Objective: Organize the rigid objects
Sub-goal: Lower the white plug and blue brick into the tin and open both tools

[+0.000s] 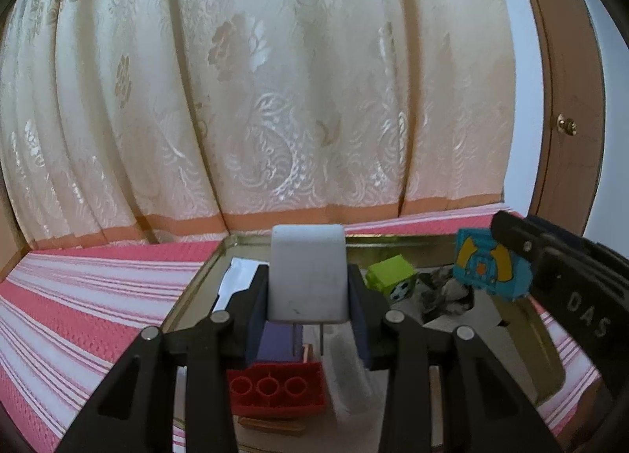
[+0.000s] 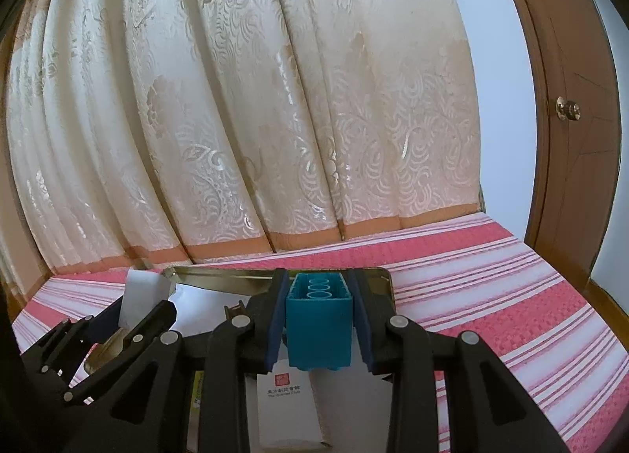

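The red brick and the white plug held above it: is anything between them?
Yes. In the left wrist view a purple block sits between the white plug and the red brick.

red brick (image 1: 277, 390) partly behind tongs, white card (image 2: 289, 409) partly hidden

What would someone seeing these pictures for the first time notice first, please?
Each gripper holds something above the shallow gold metal tray on the pink striped cloth: the left gripper clamps a white plug adapter, prongs down, and the right gripper clamps a teal plastic building brick. Behind both hangs a cream patterned curtain.
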